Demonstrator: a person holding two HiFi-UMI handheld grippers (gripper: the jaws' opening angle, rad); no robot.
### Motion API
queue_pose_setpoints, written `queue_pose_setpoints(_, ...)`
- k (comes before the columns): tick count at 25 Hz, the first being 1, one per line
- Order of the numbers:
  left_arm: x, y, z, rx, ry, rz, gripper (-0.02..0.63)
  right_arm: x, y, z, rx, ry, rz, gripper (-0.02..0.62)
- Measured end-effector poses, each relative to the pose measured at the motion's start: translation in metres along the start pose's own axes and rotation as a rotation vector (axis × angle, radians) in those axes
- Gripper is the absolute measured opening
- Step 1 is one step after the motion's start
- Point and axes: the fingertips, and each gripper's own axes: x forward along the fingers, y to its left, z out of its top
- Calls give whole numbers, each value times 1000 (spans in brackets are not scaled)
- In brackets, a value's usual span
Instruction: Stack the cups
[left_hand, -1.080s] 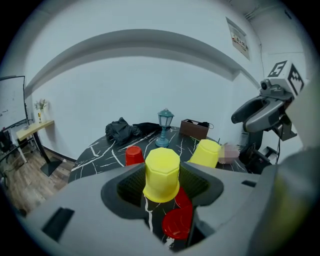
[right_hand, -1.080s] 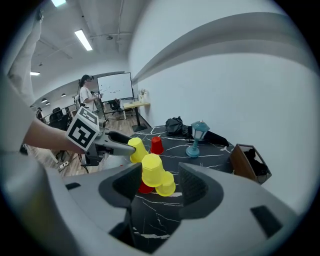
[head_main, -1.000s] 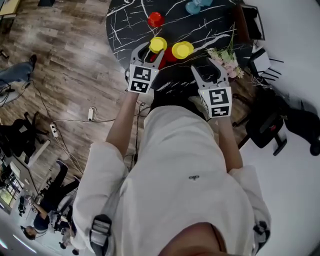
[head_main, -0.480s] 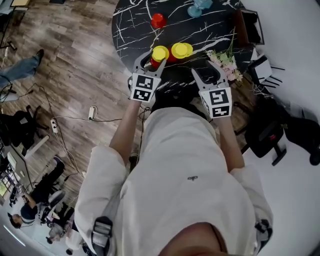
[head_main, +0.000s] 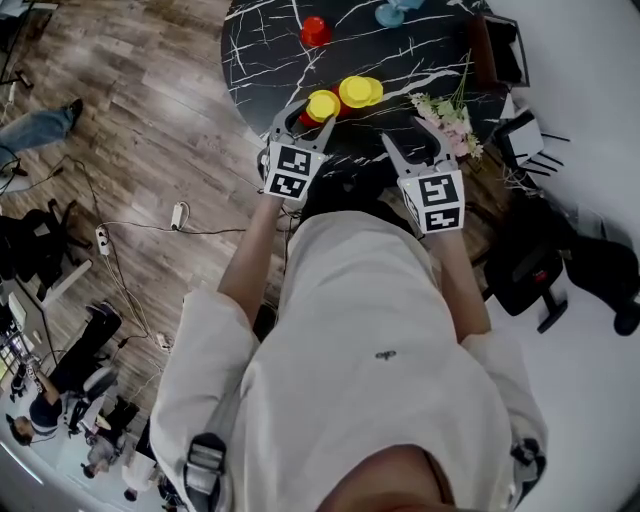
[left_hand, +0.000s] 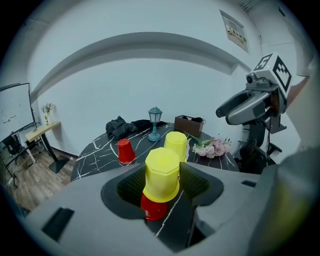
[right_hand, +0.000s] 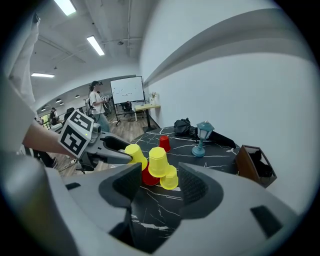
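Yellow cups number three, red cups two, on a black marble table (right_hand: 165, 215). Your left gripper (head_main: 305, 112) pinches one yellow cup (left_hand: 161, 172) right by a red cup (left_hand: 153, 207) — the second yellow cup (right_hand: 157, 161) and third yellow cup (right_hand: 170, 178) touch beside it, while the other red cup (left_hand: 125, 150) stands apart. Your right gripper (head_main: 410, 135) gapes, empty.

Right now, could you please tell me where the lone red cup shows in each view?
Head view: the lone red cup sits top centre.
Left gripper view: the cup is left of centre.
Right gripper view: the cup is near centre.
Shared landmark: the blue lamp, to its right everywhere.
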Motion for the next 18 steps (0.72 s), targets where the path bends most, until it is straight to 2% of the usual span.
queue_pose_setpoints(9,9,-2,-7,12,25,5,215,-1,-5,-4,0,12,3,232)
queue_pose_setpoints(11,10,-1,-9,13,31,3,241,0,-6,-3,2,12,3,232)
queue_pose_setpoints(13,10,-1,-9,8,21,-11,273,1,-7,-3,5,15,4,232)
queue_pose_setpoints(18,-1,1,11,16,-36,-47,287,7,-10,3,19,15,0,233)
